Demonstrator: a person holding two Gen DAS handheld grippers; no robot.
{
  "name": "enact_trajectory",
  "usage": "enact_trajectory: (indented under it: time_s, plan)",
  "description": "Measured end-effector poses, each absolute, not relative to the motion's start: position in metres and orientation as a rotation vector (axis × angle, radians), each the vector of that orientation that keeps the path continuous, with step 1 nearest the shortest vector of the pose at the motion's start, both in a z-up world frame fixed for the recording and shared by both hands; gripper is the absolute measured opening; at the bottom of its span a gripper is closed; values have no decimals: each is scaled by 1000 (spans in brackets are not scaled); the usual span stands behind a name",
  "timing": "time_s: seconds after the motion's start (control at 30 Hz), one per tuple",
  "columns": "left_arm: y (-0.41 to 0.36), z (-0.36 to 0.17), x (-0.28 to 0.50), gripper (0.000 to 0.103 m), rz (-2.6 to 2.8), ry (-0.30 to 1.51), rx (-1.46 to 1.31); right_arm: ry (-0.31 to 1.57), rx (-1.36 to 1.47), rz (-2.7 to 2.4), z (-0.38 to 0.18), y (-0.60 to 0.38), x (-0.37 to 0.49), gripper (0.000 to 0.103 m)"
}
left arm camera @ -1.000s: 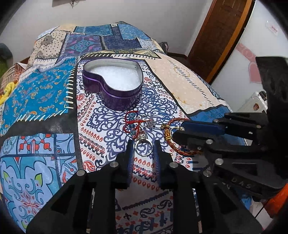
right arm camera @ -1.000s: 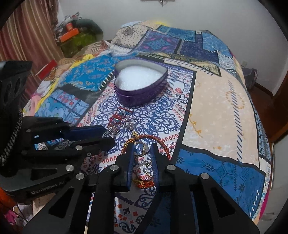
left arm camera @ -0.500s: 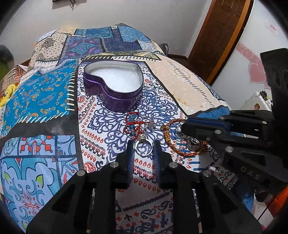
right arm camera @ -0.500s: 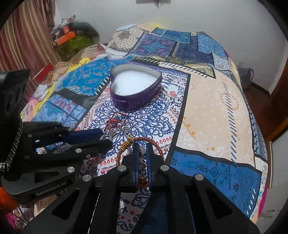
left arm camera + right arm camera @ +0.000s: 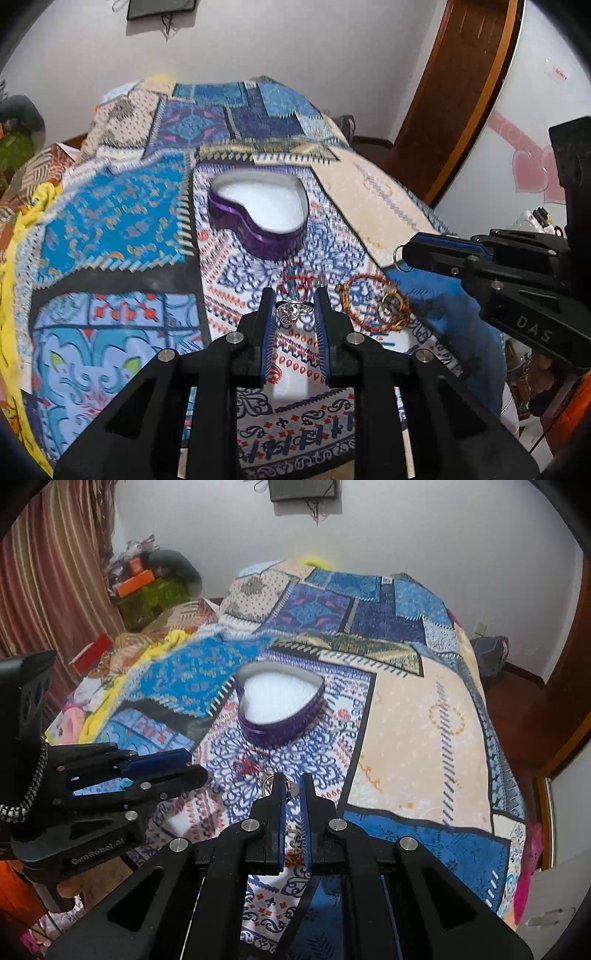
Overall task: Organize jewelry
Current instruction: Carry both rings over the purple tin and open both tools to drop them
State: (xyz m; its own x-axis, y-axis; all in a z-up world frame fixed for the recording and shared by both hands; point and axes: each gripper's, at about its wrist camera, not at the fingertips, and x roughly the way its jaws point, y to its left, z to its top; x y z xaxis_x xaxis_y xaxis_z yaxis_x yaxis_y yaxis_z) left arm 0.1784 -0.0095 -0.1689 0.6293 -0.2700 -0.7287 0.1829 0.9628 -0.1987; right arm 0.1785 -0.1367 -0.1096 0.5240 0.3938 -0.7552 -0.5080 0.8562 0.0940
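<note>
A purple heart-shaped tin (image 5: pixel 258 218) with white lining stands open on the patterned bedspread; it also shows in the right wrist view (image 5: pixel 280 710). My left gripper (image 5: pixel 294 308) is shut on a silver ring (image 5: pixel 291 310), lifted above the cloth. My right gripper (image 5: pixel 292 788) is shut on a small ring (image 5: pixel 293 789), whose loop sticks out of the pads in the left wrist view (image 5: pixel 399 254). A red-and-gold braided bracelet (image 5: pixel 373 304) with a charm and a red beaded piece (image 5: pixel 295 280) lie on the bed in front of the tin.
The bed's right edge (image 5: pixel 517 805) drops to a wooden floor and door (image 5: pixel 458 92). Clutter, boxes and a curtain (image 5: pixel 44 590) stand left of the bed. A yellow cloth (image 5: pixel 22 229) lies along the left side.
Both grippers have risen from the cloth. The right gripper shut on a ring and lifted it off the bracelet. The left gripper lifted the silver ring it straddled.
</note>
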Motion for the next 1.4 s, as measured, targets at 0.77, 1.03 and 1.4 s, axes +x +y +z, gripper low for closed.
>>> enact_trajectory:
  time_s: [0.77, 1.03, 1.4]
  plan:
    - [15, -105, 204, 20, -222, 667, -91, 753, -112, 558, -78, -121, 202, 6]
    - [18, -110, 237, 20, -237, 678, -101, 784, -112, 559, -88, -114, 227, 6]
    - [20, -145, 284, 20, -268, 789, -120, 881, -127, 600, -112, -99, 264, 6]
